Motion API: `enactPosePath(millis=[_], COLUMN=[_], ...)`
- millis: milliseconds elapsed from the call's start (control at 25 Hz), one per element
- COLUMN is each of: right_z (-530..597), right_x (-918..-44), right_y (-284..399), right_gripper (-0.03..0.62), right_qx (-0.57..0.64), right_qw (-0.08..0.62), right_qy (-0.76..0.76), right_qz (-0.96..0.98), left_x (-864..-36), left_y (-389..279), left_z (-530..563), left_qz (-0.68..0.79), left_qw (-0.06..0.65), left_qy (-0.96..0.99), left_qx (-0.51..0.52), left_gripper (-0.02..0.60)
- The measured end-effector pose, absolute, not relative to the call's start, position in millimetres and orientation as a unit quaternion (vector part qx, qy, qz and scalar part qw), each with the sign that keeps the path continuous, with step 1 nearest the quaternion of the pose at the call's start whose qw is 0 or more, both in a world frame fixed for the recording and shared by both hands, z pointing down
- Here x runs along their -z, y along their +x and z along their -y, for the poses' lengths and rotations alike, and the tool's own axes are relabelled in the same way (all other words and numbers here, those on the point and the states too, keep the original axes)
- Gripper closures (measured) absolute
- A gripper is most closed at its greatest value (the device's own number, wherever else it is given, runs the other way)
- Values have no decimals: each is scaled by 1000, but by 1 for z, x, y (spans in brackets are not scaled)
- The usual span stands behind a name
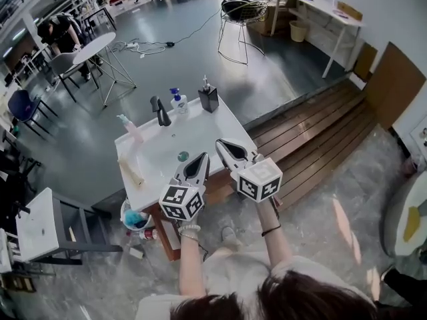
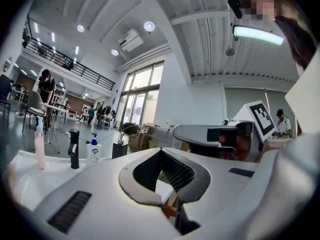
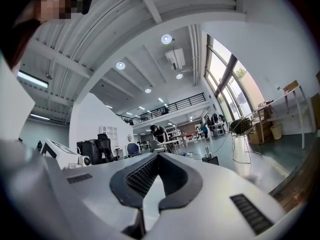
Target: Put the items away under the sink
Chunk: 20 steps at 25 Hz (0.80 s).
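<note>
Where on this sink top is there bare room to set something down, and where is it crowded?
Bare: the right rim of the sink, between the black holder and the right tool, and the basin around the drain. Crowded: the back edge, where faucet, pump bottle and holder line up, and the left rim, with the pink bottle and a tan item.

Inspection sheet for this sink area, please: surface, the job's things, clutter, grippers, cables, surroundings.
Surface: white sink top with a black faucet.
Job's things: pink bottle, pump soap bottle and black holder along the back; tan long item at the left edge, kind unclear.
Clutter: bucket and small bottle on the floor by the sink's left.
Grippers: left gripper and right gripper shut, empty, over the sink's front edge.
Cables: cable across the floor behind.
Surroundings: wire chair, round table, white desk.
</note>
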State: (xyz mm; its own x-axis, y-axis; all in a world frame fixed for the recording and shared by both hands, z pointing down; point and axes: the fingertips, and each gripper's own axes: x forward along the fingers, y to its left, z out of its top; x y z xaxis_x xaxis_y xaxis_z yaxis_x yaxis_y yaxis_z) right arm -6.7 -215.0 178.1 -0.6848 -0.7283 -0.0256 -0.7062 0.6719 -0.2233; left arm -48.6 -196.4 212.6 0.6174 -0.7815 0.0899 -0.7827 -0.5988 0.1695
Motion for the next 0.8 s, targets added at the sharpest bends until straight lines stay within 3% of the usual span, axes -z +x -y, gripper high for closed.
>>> enactPosePath(millis=[800], right_z=[337], right_x=[-195], right_y=[-22], right_gripper=[577], right_qx=[109], right_qw=[47], right_qy=[-399], right_qz=[-909], left_x=[-224], left_y=[-63], left_z=[301], left_qz=[430], left_qw=[104], left_qy=[897], left_qx=[-10], left_gripper=[580])
